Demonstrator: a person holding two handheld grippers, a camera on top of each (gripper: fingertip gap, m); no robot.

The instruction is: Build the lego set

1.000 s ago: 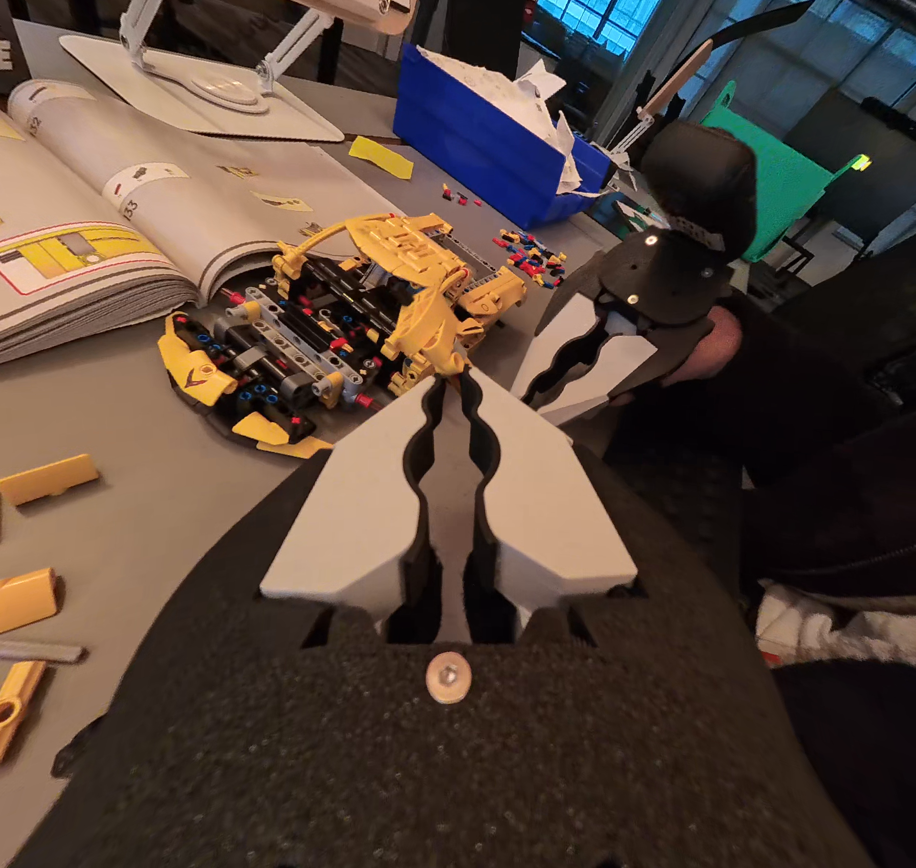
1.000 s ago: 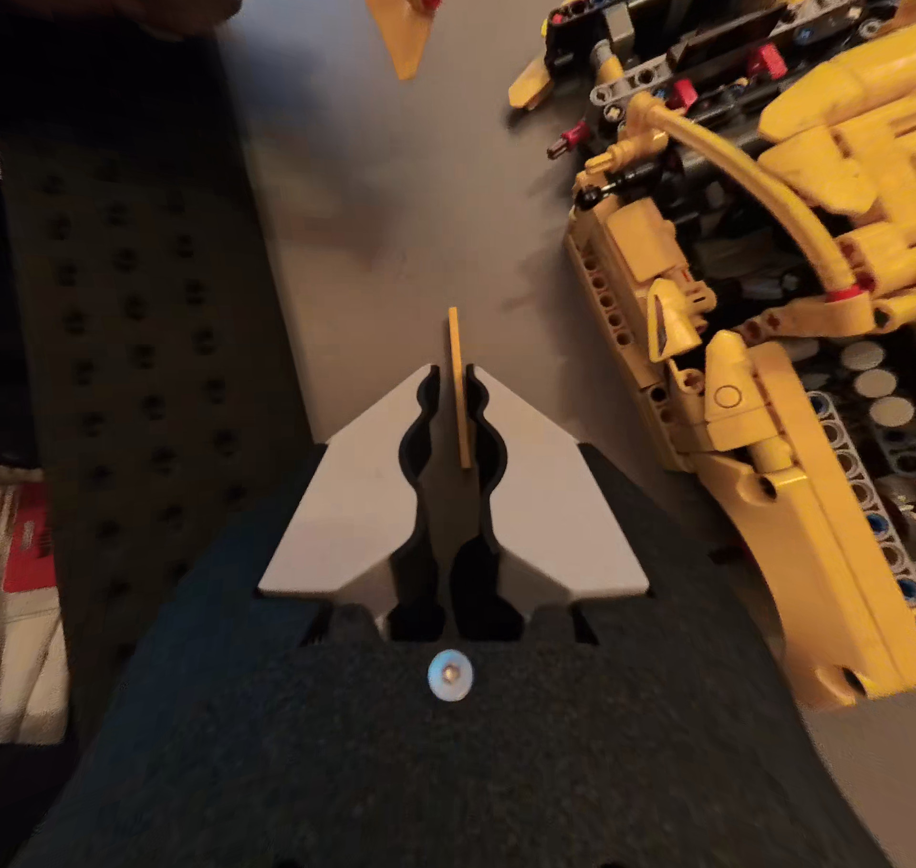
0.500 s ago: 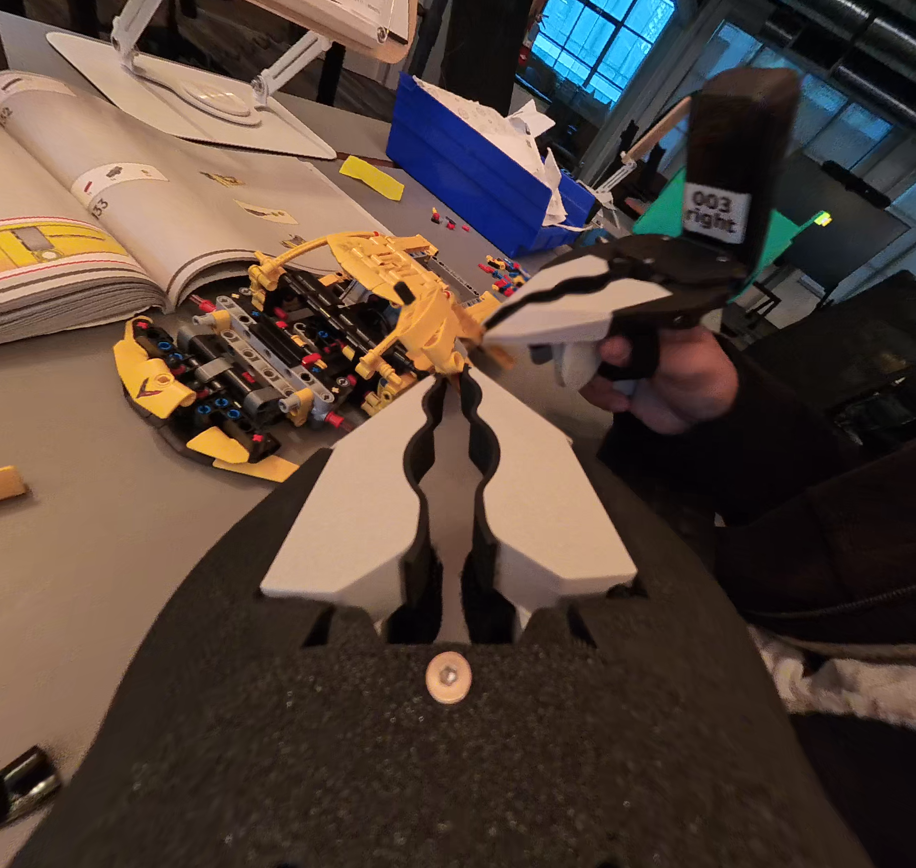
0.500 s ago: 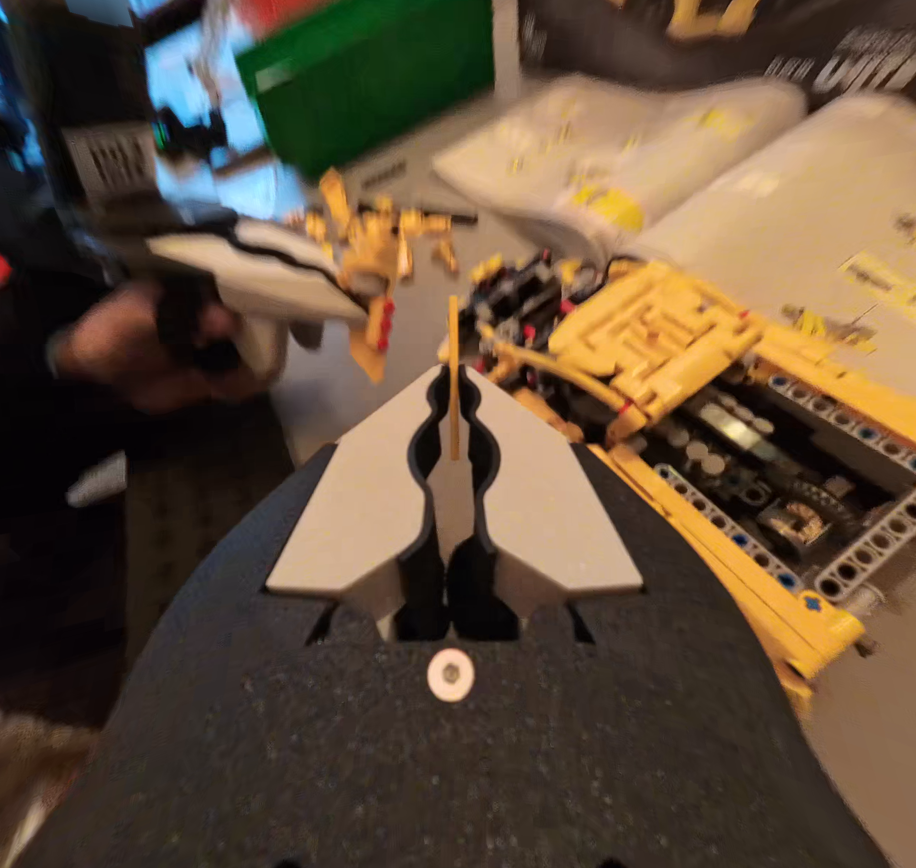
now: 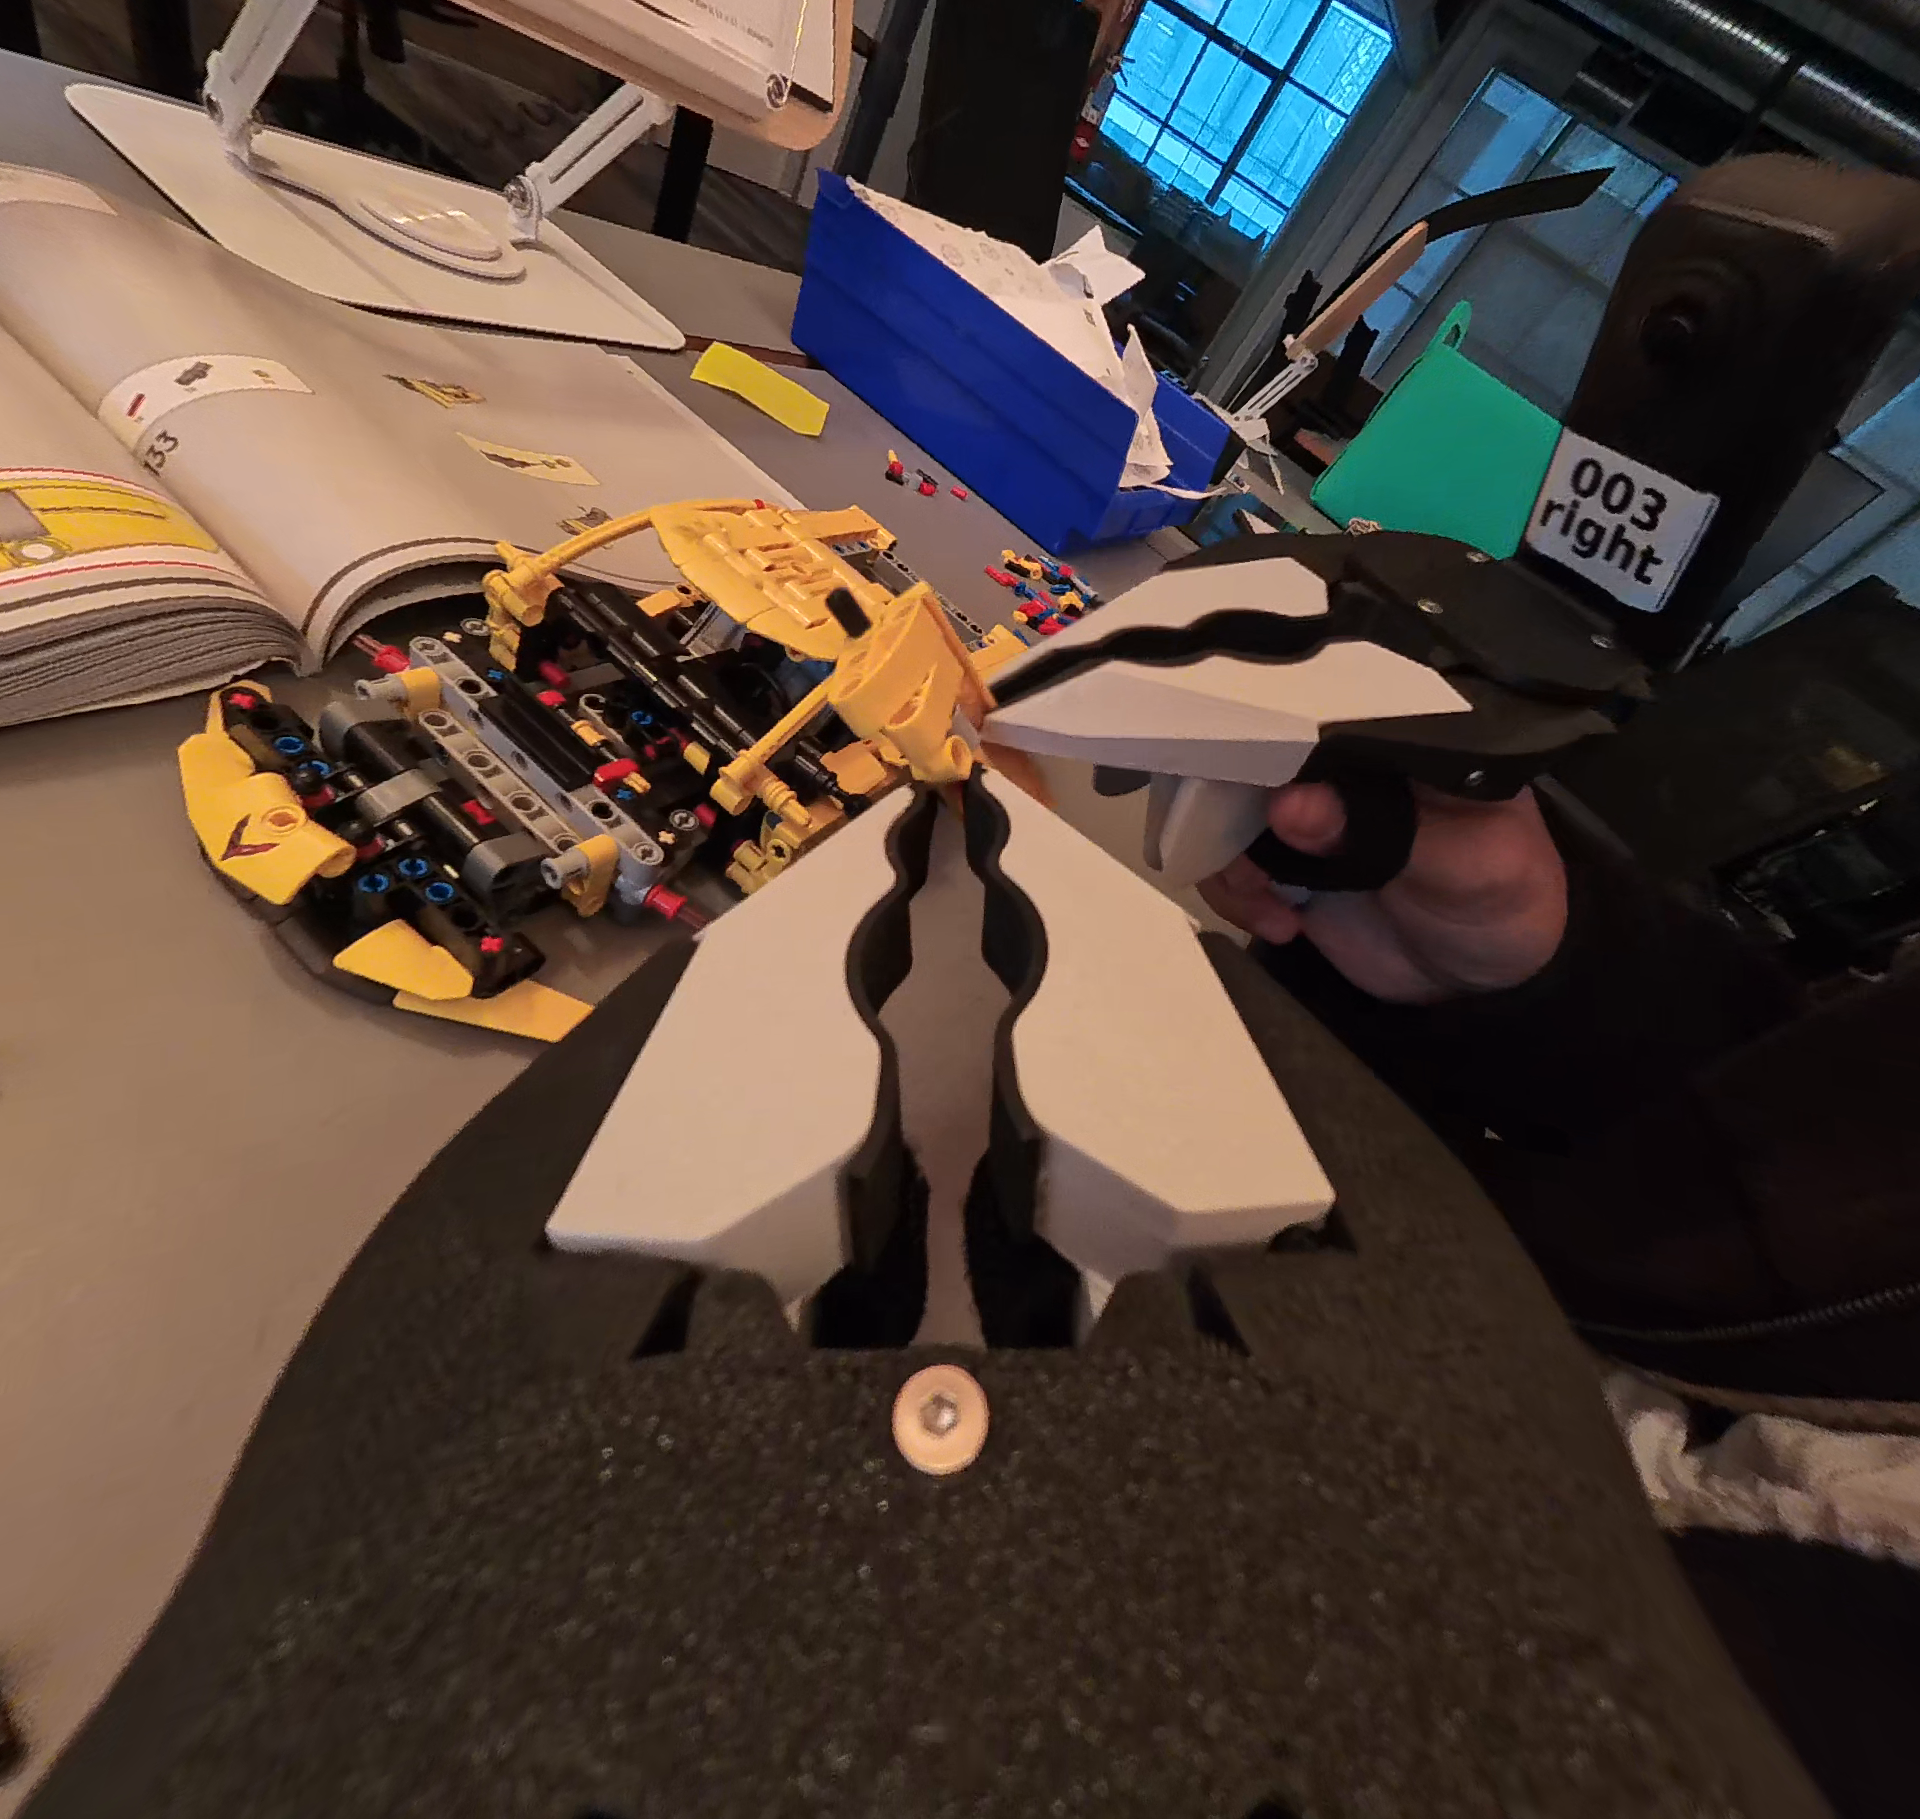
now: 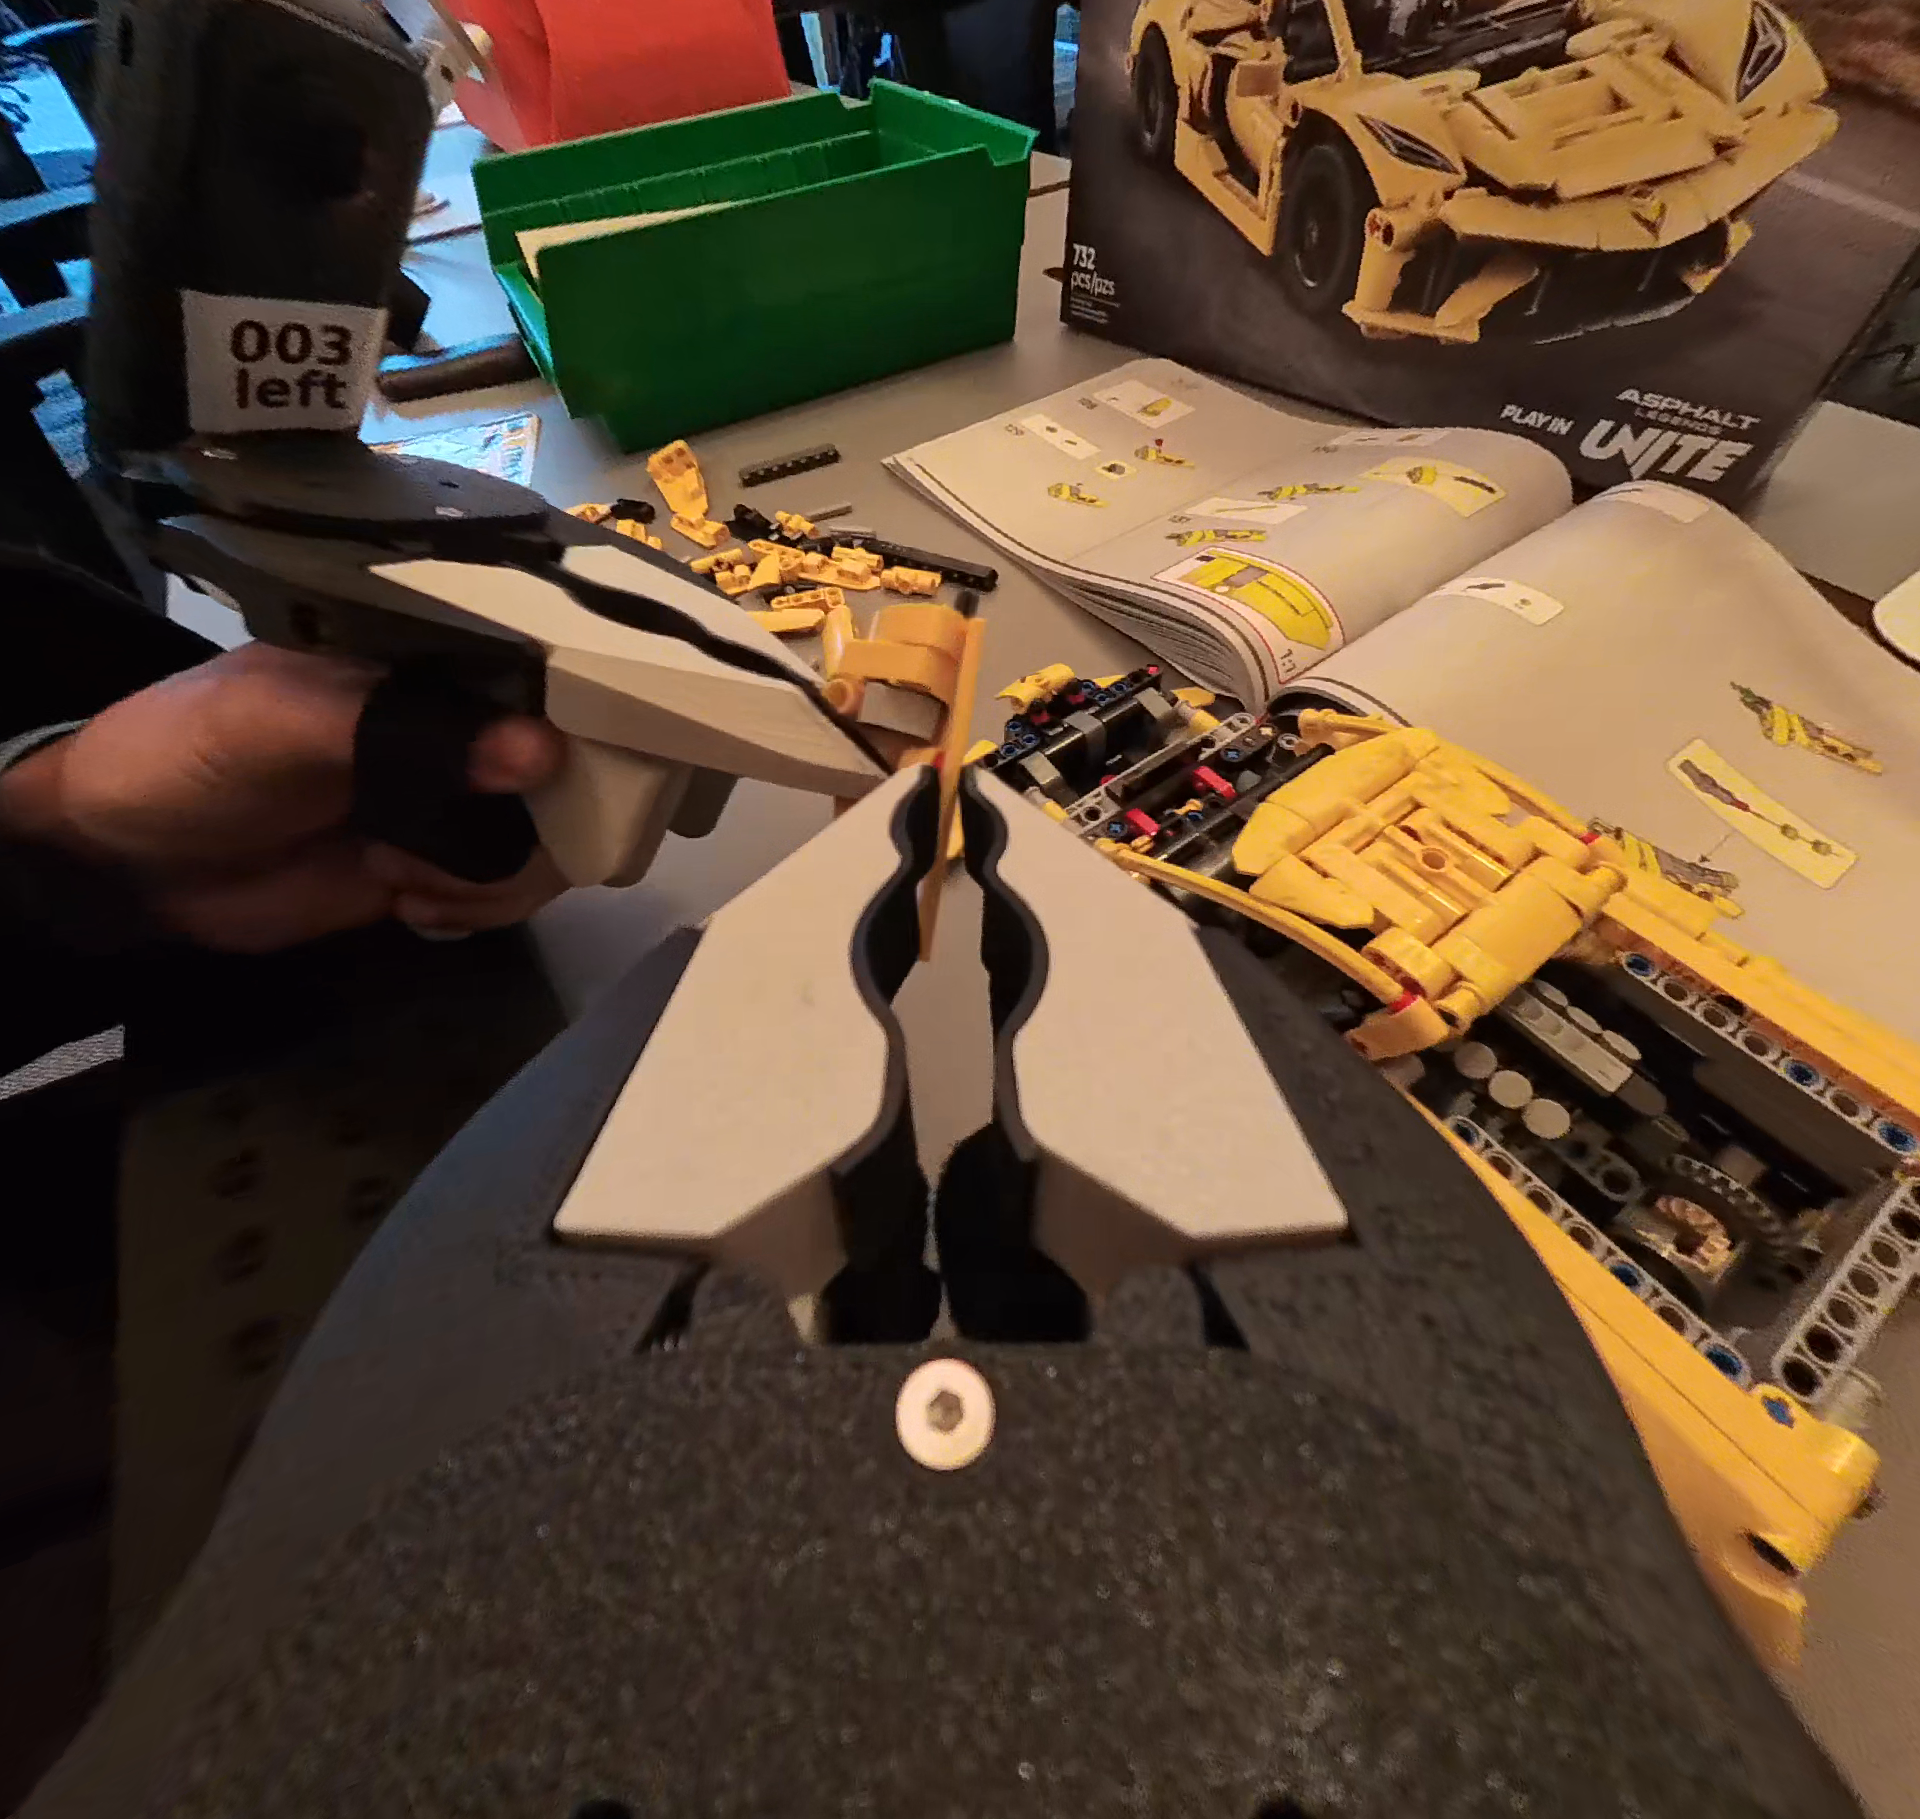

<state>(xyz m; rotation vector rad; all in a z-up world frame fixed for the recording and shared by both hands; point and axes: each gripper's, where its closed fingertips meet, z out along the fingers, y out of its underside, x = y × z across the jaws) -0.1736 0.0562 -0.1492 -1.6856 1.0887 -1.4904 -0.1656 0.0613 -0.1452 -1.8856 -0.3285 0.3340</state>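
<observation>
My left gripper is shut on a yellow sub-assembly with a black pin on top and holds it above the table. My right gripper is shut on a thin yellow panel, seen edge-on. The panel's upper end touches the sub-assembly. The two grippers meet tip to tip: the right gripper comes in from the right, the left gripper from the left. The half-built yellow and black car lies on the grey table just behind them, and it also shows in the right wrist view.
An open instruction book lies behind the car, with the set's box standing beyond it. A green bin, loose yellow and black pieces, a blue bin, small loose pins and a white stand ring the work area. The tips of both grippers are at nearly the same place.
My right gripper swung up from pointing down at the table to level and brought its thin panel against the sub-assembly in my left gripper. The left gripper stayed nearly still.
</observation>
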